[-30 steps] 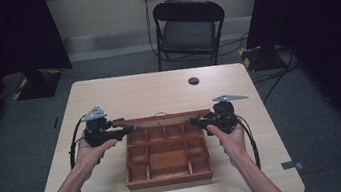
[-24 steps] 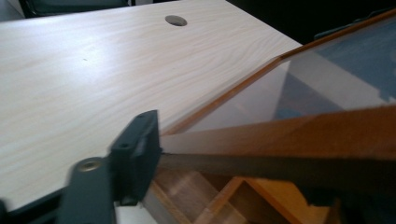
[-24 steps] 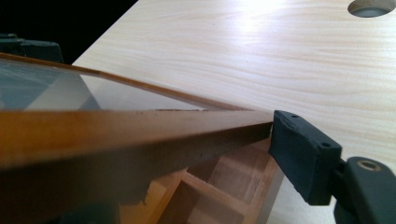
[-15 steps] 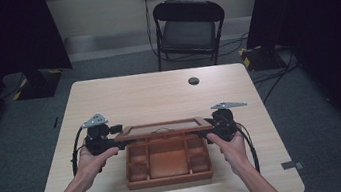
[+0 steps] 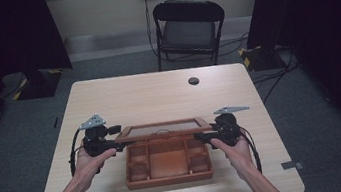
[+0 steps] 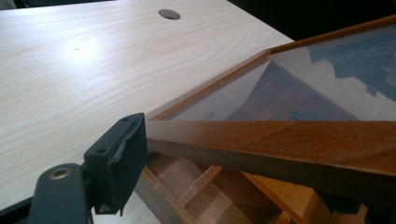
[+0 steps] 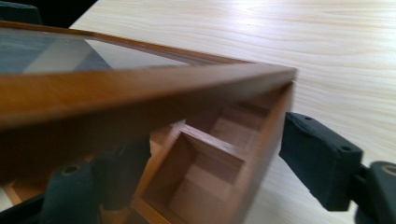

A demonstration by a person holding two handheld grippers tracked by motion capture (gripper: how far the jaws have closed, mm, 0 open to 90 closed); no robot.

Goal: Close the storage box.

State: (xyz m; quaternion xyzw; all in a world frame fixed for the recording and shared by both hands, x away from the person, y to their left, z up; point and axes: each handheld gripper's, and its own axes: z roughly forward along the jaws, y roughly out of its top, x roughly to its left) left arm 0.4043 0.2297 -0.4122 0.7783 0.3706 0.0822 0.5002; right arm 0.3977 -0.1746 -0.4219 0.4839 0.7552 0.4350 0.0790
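Both grippers, left (image 5: 124, 144) and right (image 5: 200, 137), I have clamped on the glass-paned wooden lid (image 5: 162, 128), half-raised over its compartmented box (image 5: 168, 169).

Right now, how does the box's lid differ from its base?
The lid is a wooden frame around a clear pane; the base is all wood, split into compartments. The lid is raised, with the left gripper and right gripper at its ends; the base sits on the table. Both are reddish-brown.

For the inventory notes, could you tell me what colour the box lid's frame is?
Reddish-brown wood around a clear pane, on the lid; the left gripper view shows it best.
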